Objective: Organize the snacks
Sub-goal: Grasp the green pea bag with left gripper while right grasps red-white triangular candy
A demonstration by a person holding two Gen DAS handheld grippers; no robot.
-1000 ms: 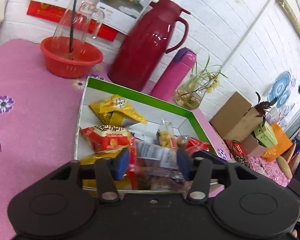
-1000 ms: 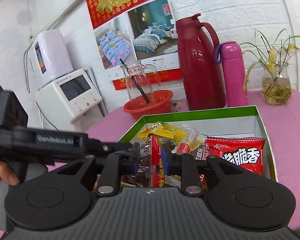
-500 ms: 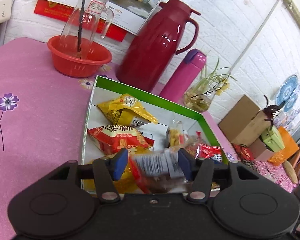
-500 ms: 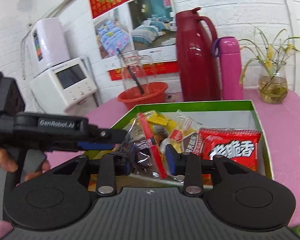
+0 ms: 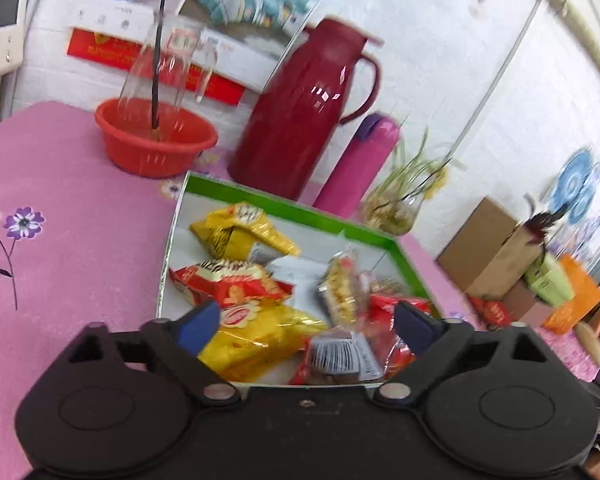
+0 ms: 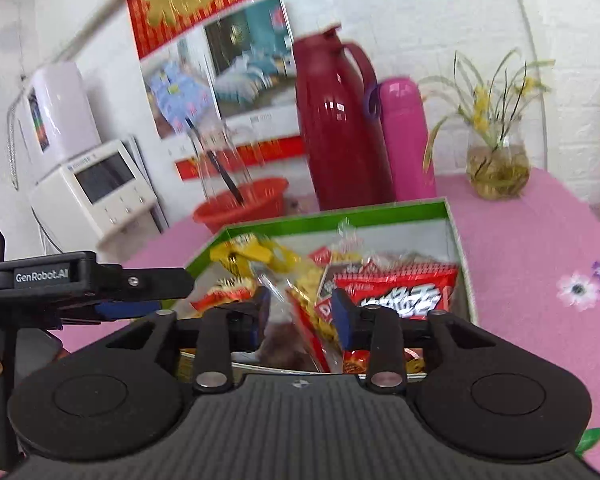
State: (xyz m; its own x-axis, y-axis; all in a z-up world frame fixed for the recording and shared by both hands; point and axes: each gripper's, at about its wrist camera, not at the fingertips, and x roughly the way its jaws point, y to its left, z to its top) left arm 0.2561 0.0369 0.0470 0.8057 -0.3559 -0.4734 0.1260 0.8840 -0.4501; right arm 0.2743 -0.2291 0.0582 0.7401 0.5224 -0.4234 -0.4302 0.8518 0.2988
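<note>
Both tongs, left [image 5: 306,326] and right [image 6: 302,312], are opening over the green snack box [image 5: 284,204], a clear packet [image 6: 296,320] loose between the right pair.

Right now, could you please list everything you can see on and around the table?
Green box: one, white inside, on table.
Snack packets: several, yellow, red, clear, in box.
Clear packet: one, between right gripper's opening fingers.
Jug: one, dark red, behind box.
Flask: one, pink, beside jug.
Basin: one, red, holding glass pitcher.
Vase: one, glass, with plant.
Tablecloth: pink, flowered.
White appliances: two, far side.
Cardboard boxes: beyond table.
Left gripper: opening, wide, nothing gripped.
Right gripper: black, blue pads.
</note>
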